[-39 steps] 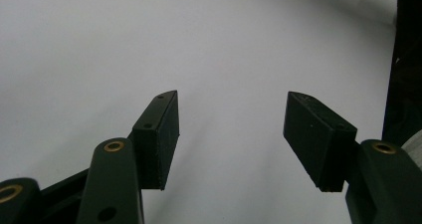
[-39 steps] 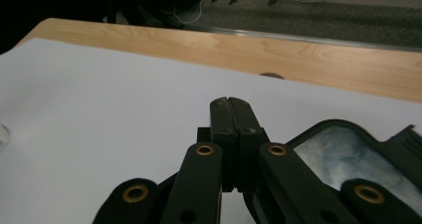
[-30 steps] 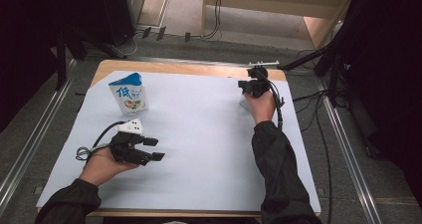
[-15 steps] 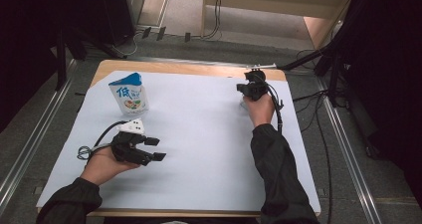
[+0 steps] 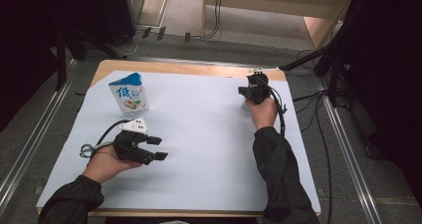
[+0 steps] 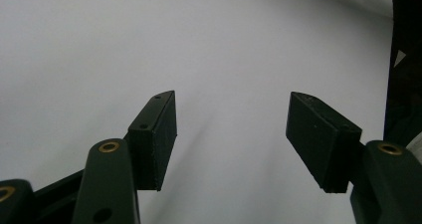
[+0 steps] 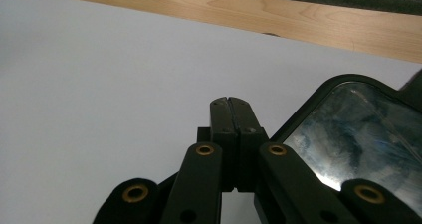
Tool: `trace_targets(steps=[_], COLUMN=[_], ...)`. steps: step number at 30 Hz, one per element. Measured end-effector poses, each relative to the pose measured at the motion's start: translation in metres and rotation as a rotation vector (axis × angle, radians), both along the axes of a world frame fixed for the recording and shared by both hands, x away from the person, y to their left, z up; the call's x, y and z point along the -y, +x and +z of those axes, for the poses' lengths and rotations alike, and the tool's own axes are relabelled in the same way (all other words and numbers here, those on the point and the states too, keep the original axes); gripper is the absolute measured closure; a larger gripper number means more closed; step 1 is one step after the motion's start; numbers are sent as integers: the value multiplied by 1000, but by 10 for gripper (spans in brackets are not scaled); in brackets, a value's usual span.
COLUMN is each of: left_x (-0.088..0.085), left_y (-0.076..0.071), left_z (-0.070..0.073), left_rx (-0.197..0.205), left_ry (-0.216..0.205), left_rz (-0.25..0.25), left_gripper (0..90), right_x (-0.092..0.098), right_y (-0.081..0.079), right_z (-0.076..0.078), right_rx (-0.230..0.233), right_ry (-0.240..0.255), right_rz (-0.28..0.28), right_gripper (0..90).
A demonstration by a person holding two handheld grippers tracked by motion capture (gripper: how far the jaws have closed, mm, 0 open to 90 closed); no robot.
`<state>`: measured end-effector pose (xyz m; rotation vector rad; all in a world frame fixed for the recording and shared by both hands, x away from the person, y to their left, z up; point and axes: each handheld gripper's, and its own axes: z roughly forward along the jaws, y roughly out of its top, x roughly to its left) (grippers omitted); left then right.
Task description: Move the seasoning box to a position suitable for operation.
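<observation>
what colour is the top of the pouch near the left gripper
Blue; the pouch is white below it with blue lettering, clearest in the high view.

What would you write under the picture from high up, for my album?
Open left gripper and shut right gripper rest apart on a white-covered table beside a blue-and-white printed pouch.

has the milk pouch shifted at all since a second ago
No. In the high view the pouch stands at the same spot near the table's far left corner as it did earlier.
</observation>
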<state>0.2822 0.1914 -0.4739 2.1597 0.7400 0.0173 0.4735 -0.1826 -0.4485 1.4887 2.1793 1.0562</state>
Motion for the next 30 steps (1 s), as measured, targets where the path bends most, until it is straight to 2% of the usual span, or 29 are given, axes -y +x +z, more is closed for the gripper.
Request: trace_targets(steps=[9,22,26,30], left_x=[5,16,17,16], left_y=[5,16,20,22], left_z=[1,1,1,1], left_rx=[-4,-30,-36,-47], left_ry=[12,-4,-7,-13], left_rz=[-21,-39,-42,-37], left_gripper=[375,368,364,354], right_x=[10,24,27,30], right_y=[-15,-32,-37,-42], right_z=[1,3,1,4], right_rx=[1,-1,11,28], right_ry=[13,8,24,47], right_rz=[-2,-10,0,9], right_gripper=[900,900,900,863])
